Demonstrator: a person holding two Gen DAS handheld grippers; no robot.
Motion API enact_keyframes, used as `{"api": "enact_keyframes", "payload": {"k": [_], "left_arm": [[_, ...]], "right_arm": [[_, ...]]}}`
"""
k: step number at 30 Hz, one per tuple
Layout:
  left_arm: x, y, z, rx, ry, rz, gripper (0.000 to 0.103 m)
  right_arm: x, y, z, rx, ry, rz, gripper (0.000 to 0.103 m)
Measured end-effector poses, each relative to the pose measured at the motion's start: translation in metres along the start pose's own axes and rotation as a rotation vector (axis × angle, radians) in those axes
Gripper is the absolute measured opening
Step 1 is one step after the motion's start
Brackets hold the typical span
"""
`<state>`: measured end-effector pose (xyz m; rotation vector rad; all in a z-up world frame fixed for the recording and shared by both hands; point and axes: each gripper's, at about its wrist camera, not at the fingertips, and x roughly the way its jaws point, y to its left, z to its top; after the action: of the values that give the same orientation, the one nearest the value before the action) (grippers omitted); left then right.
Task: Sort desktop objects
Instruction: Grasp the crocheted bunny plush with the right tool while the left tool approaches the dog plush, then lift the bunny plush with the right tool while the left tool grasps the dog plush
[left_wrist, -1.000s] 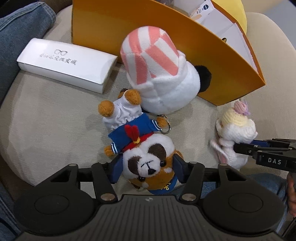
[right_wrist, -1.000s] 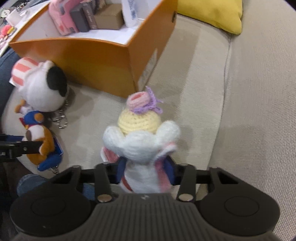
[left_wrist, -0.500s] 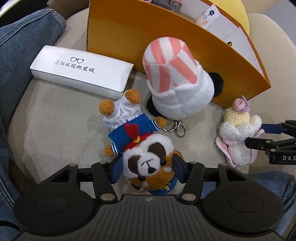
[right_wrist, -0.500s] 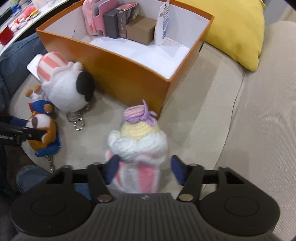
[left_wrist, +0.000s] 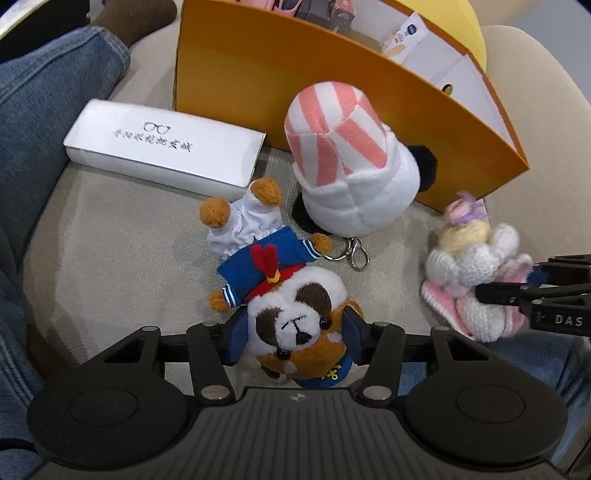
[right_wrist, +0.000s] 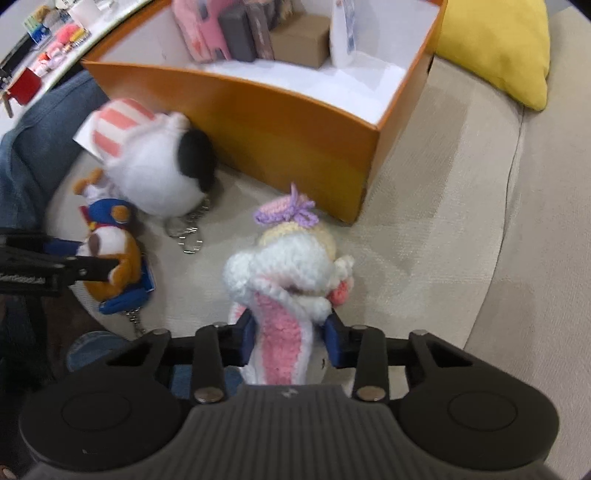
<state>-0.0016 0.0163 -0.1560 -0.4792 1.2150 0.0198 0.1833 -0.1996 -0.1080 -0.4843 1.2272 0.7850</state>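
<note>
A sailor-dressed dog plush (left_wrist: 266, 266) lies on the beige cushion. My left gripper (left_wrist: 295, 336) is closing, and its pads press on the dog's head. It shows as a dark arm (right_wrist: 55, 266) at the left of the right wrist view, with the dog (right_wrist: 110, 258) at its tip. A crocheted white and pink bunny (right_wrist: 284, 269) with a purple bow stands in my right gripper (right_wrist: 291, 341). Its jaws are closing and pinch the bunny's lower pink part. In the left wrist view, the bunny (left_wrist: 469, 258) is at the right.
An orange box (right_wrist: 295, 122) behind holds a pink pouch, books, a brown carton and a white tube. A plush with a striped hat (left_wrist: 343, 155) leans on its front wall. A white glasses case (left_wrist: 162, 151) lies to the left, by a denim leg (left_wrist: 48, 92). A yellow cushion (right_wrist: 495, 48) sits far right.
My right gripper opened and closed again lower on the bunny, which tipped forward. My left gripper shifted with the dog, away from the glasses case and the striped plush.
</note>
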Motion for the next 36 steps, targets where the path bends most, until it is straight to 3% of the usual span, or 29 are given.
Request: {"api": "enact_keyframes", "payload": {"k": [11,13,17,19,32,36], "left_arm": [[-0.07,0.005,-0.015,0.095,-0.103,-0.074,0.059],[-0.096,0.013,0.003,0.114,-0.128,-0.085,0.059],[-0.112,0.01,0.008,0.15,-0.176,-0.098,0.059],[-0.122,0.005,0.013,0.175,-0.204,-0.095,0.059],[-0.137,-0.002,0.044,0.252,-0.244,-0.112,0.059],[-0.128,-0.004,0.046,0.278,-0.199,-0.128,0.059]], "right_arm": [[-0.044,0.004,-0.021,0.146,-0.141,0.052,0.028],[-0.056,0.006,-0.02,0.174,-0.16,0.073,0.022],[-0.071,0.018,-0.018,0.193,-0.187,0.099,0.017],[-0.079,0.025,-0.016,0.189,-0.212,0.107,0.004],[-0.114,0.047,0.016,0.13,-0.286,0.059,0.004],[-0.108,0.054,0.026,0.101,-0.253,0.047,0.004]]}}
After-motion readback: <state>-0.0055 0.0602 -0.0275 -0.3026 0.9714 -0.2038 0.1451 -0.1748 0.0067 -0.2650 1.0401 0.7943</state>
